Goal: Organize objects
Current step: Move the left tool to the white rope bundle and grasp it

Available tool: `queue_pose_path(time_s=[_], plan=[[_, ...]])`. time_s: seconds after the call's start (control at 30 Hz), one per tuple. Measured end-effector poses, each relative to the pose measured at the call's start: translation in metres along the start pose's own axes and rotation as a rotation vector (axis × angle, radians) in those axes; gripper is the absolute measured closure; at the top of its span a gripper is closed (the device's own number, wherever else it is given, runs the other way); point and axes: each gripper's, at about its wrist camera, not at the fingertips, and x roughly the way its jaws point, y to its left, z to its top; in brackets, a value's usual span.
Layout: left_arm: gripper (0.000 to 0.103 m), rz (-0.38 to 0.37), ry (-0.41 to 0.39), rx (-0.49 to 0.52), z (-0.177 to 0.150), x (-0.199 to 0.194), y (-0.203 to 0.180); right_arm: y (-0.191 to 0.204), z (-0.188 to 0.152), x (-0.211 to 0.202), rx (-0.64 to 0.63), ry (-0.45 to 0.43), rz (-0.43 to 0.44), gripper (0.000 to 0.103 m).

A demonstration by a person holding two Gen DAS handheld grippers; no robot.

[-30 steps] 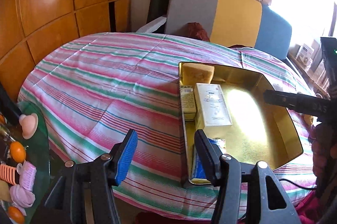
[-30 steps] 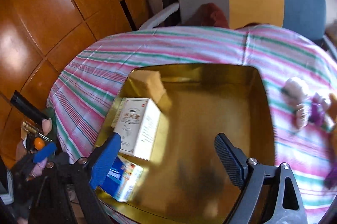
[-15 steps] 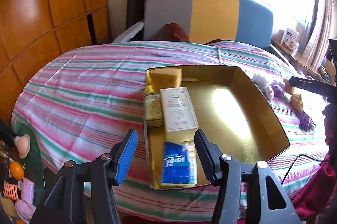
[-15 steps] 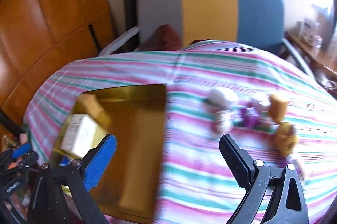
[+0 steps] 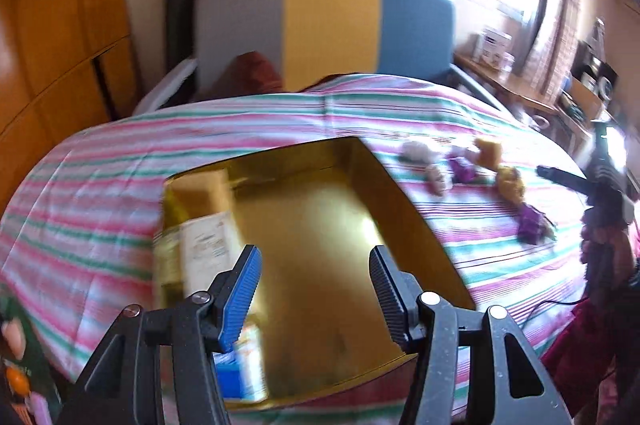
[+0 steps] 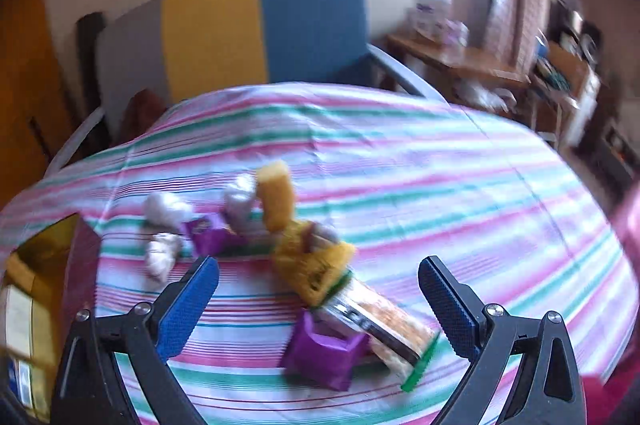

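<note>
A gold tray (image 5: pixel 416 217) sits on the striped tablecloth (image 5: pixel 100 185). Along its left side lie a yellow box (image 5: pixel 200 185), a white box (image 5: pixel 204 249) and a blue box (image 5: pixel 240 373). My left gripper (image 5: pixel 314 257) hangs open over the tray's bare middle, holding nothing. To the right of the tray lies a loose heap of snack packets: a yellow one (image 6: pixel 312 261), a purple one (image 6: pixel 324 349), a clear long one (image 6: pixel 380 317) and white ones (image 6: pixel 166 209). My right gripper (image 6: pixel 318 265) stands wide open just above this heap, with nothing gripped. The tray's corner (image 6: pixel 36 253) shows at the left edge.
A chair with a grey, yellow and blue back (image 5: pixel 332 25) stands behind the table. Wooden cabinets (image 5: pixel 60 25) line the left wall. A wooden side table (image 6: pixel 460 61) with clutter is at the right. A low green table with small toys (image 5: pixel 20 381) is at the lower left.
The right gripper has swung right, from over the tray to over the snack packets, and its jaws have widened. The left gripper has shifted right, over the tray's middle.
</note>
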Motion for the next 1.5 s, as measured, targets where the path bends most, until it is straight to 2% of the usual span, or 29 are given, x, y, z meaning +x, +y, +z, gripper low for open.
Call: queue_pose_path(time_s=[0.03,0.1,0.2,0.43,0.6,0.8,1.07,1.1,1.13,1.27,1.5], plan=[[0.046,-0.014,0.002,0.015,0.004,0.003,-0.008,-0.008,0.001,0.005,0.043,0.040,0.003,0.002],[0.046,-0.057,0.011,0.043,0.014,0.012,-0.028,-0.018,0.006,0.001,0.102,0.015,0.045,0.002],[0.047,-0.108,0.034,0.077,0.028,0.027,-0.053,-0.023,0.005,-0.002,0.116,0.010,0.047,0.002],[0.061,-0.187,0.089,0.182,0.058,0.076,-0.112,-0.032,0.005,-0.004,0.181,-0.003,0.095,0.002],[0.062,-0.205,0.183,0.169,0.074,0.128,-0.138,-0.034,0.006,-0.002,0.199,-0.002,0.124,0.002],[0.062,-0.216,0.255,0.173,0.088,0.179,-0.160,-0.033,0.007,-0.002,0.199,-0.004,0.146,0.001],[0.062,-0.161,0.334,0.175,0.090,0.241,-0.172,-0.034,0.008,-0.001,0.209,-0.003,0.174,0.001],[0.064,-0.157,0.362,0.163,0.090,0.249,-0.171,-0.034,0.008,0.000,0.210,-0.001,0.177,0.001],[0.072,-0.194,0.398,0.117,0.090,0.256,-0.167,-0.034,0.008,0.001,0.208,0.001,0.179,0.001],[0.077,-0.237,0.371,0.120,0.088,0.246,-0.168,-0.032,0.008,0.000,0.193,-0.001,0.174,0.001],[0.078,-0.306,0.263,0.131,0.073,0.176,-0.152,-0.025,0.007,0.002,0.154,0.012,0.163,0.001]])
